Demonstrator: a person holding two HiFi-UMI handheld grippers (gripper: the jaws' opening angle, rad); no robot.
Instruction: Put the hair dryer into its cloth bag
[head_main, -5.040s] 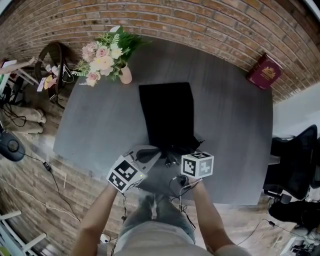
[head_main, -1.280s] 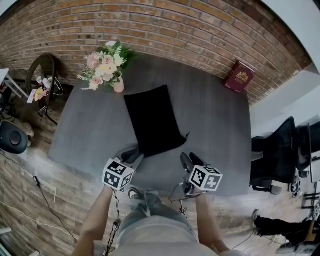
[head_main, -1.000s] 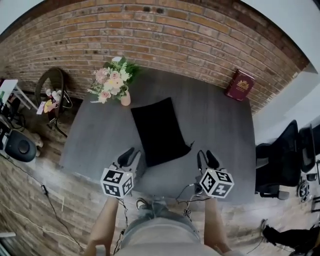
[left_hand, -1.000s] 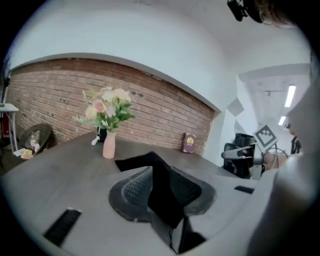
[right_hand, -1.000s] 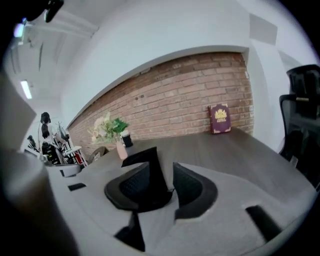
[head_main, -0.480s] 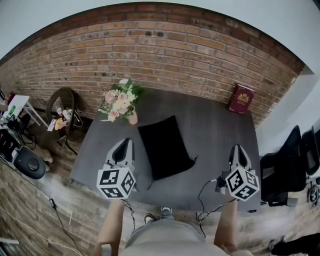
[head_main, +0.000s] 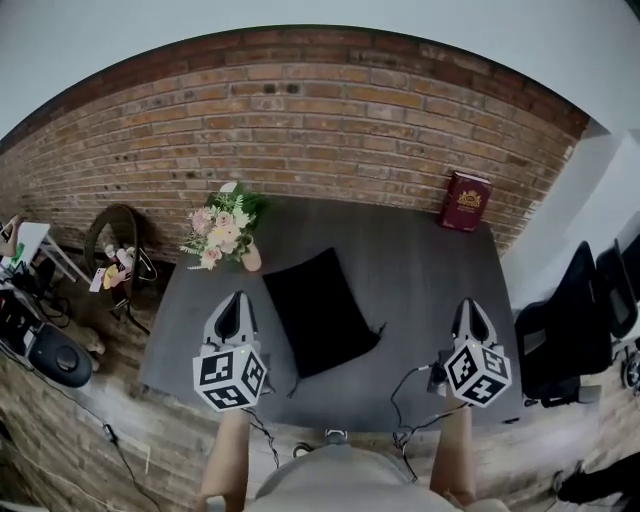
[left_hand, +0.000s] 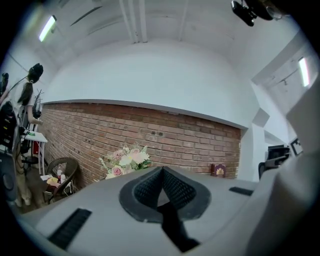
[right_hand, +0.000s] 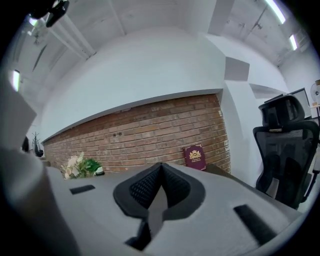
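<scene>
cloth bag (head_main: 318, 312) between, clear of both jaws

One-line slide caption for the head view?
Shut and empty, left claw and right claw flank the black cloth bag on the grey table; flowers and a red book by the brick wall.

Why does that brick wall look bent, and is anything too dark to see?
Head view: the wide lens bows the brick wall into an arc; the cloth bag is a flat black patch. Left gripper view: black corners, one bright ceiling light. Right gripper view: same dark rim.
</scene>
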